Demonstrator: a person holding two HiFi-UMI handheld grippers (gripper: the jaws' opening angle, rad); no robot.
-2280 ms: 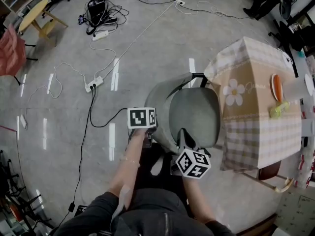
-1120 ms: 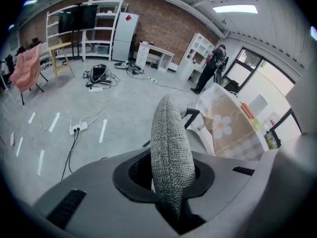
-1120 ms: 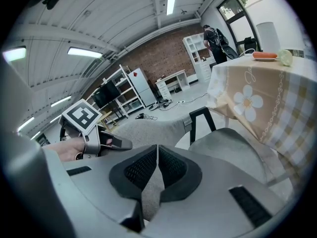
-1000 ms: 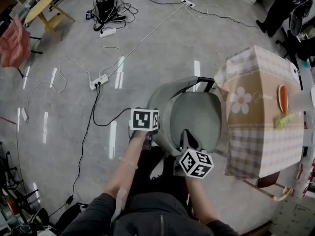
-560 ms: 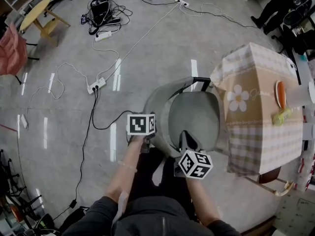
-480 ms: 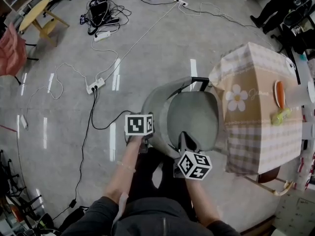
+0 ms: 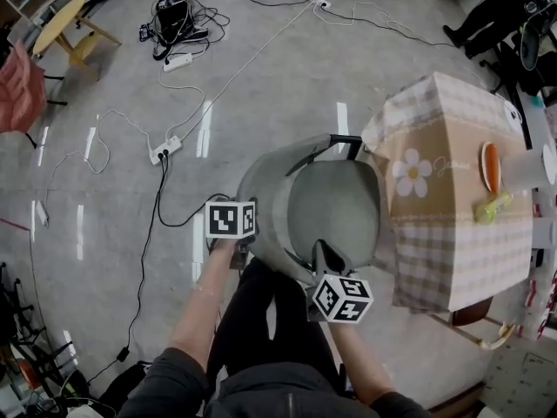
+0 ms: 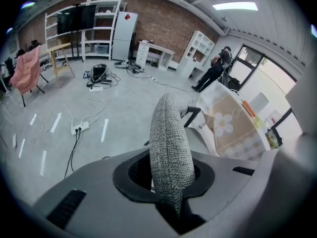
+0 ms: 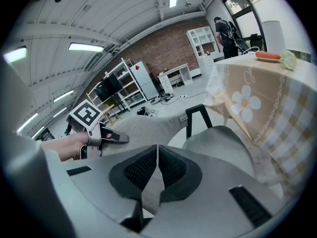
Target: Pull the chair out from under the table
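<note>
The grey fabric chair (image 7: 335,207) stands beside the table (image 7: 452,225), which wears a checked cloth with a daisy on it. The seat's far edge lies at the cloth's hem. My left gripper (image 7: 246,249) is shut on the curved backrest (image 8: 168,143), whose padded rim fills the space between its jaws in the left gripper view. My right gripper (image 7: 324,252) hovers over the backrest's inner side near the seat. Its pads (image 9: 157,165) meet along a thin line with nothing seen pinched. The right gripper view shows the seat (image 9: 218,143) and the left gripper (image 9: 101,138).
Power strips and cables (image 7: 165,151) trail over the concrete floor to the left. A pink chair (image 7: 17,85) and a small wooden table (image 7: 65,24) stand far left. A carrot (image 7: 490,159) lies on the table. A person (image 7: 487,11) stands at the back right.
The backrest with my left gripper on it stands slightly farther from the table than in the earliest frame. My right gripper has shifted a little along the backrest.
</note>
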